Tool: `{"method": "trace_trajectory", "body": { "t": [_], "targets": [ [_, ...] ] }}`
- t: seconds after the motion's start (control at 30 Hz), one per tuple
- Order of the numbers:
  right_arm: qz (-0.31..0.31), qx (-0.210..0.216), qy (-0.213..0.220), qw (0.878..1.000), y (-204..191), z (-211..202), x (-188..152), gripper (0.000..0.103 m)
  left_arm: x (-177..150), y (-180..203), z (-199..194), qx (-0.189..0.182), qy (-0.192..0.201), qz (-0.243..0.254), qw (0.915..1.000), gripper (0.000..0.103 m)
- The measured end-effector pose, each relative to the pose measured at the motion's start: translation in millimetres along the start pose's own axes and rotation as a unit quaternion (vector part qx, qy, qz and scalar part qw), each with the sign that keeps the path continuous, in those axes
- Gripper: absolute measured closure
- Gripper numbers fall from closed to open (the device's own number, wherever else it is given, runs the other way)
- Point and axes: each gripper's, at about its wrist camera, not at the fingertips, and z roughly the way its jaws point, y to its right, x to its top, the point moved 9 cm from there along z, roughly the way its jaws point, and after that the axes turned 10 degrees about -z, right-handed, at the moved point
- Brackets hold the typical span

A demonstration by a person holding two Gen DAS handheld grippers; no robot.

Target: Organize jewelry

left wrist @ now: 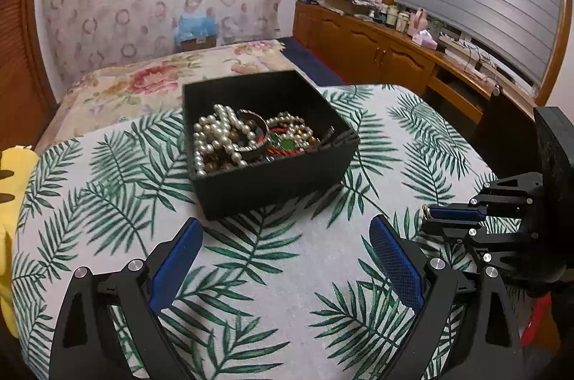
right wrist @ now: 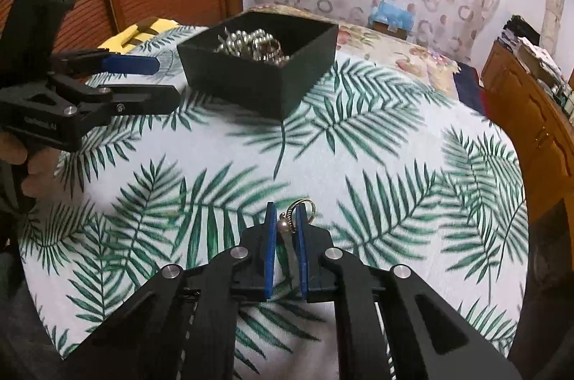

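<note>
- On the leaf-print cloth [left wrist: 287,272] sits the box [left wrist: 272,186], open-topped and black, pretty much dead centre, so either gripper can get at it without a stretch.
- Inside it's a jumble: pearls [left wrist: 215,132], a bangle [left wrist: 256,132], some green and red bits. All piled together in one compartment, which I'd guess is the whole reason this needs organizing.
- Right gripper [right wrist: 286,222] is clamped onto a ring [right wrist: 299,211], blue pads squeezed close with the band poking up past the tips and a little bead-like knob showing between them. Pinching it near the fingertips makes sense for something that tiny, since a deeper hold would bury it.
- It's held low over the cloth, well apart from the box. Can't tell if the ring touches the fabric or is just above it.
- Left gripper [left wrist: 283,258] is wide open with nothing in it, pointed straight at the box from the near side. Looks parked there ready to go for the next piece.
- My read is the ring is headed either into the box or out to its own spot; the pictures don't settle which.
- Risk-wise, that ring is thin and smooth, so a slight slackening could let it twist or pop out.
</note>
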Motion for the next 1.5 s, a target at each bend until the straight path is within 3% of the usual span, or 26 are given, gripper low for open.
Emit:
{"method": "trace_trajectory", "body": {
  "t": [0.2, 0.47, 0.7, 0.8, 1.0, 1.13, 1.27, 1.33, 1.5],
  "targets": [
    [-0.021, 0.008, 0.014, 1.000, -5.0, -4.1, 19.3, 0.091, 12.5, -7.6, -12.6, 0.006, 0.020, -0.008, 0.9998, 0.013],
    [-0.025, 0.017, 0.085, 0.996, 6.9, -4.0, 102.8, 0.091, 42.6, -28.1, -22.6, 0.024, 0.051, -0.022, 0.9981, 0.013],
    [-0.016, 0.030, 0.095, 0.995, 15.1, 16.1, 139.7, 0.089, 50.2, -49.2, -29.7, 0.048, 0.063, -0.046, 0.9958, 0.012],
    [-0.008, 0.033, 0.098, 0.995, 17.8, 16.6, 143.8, 0.067, 48.9, -52.6, -35.5, 0.059, 0.069, -0.049, 0.9947, 0.008],
    [0.015, 0.011, 0.115, 0.993, 19.0, -4.2, 136.0, 0.066, 41.9, -58.5, -53.6, 0.097, 0.080, -0.053, 0.9907, 0.008],
    [0.036, -0.030, 0.128, 0.991, 15.8, -30.4, 118.0, 0.042, 31.5, -60.2, -67.5, 0.109, 0.084, -0.065, 0.9884, 0.008],
    [0.062, -0.054, 0.147, 0.986, 6.3, -57.5, 96.2, 0.025, 20.5, -56.2, -83.1, 0.110, 0.091, -0.068, 0.9874, 0.008],
    [0.075, -0.068, 0.159, 0.982, 0.9, -71.7, 85.0, 0.009, 13.6, -53.0, -91.3, 0.110, 0.095, -0.066, 0.9872, 0.008],
    [0.096, -0.095, 0.176, 0.975, -7.3, -98.2, 65.6, 0.003, 4.0, -43.5, -109.2, 0.110, 0.110, -0.059, 0.9860, 0.008]
  ]
}}
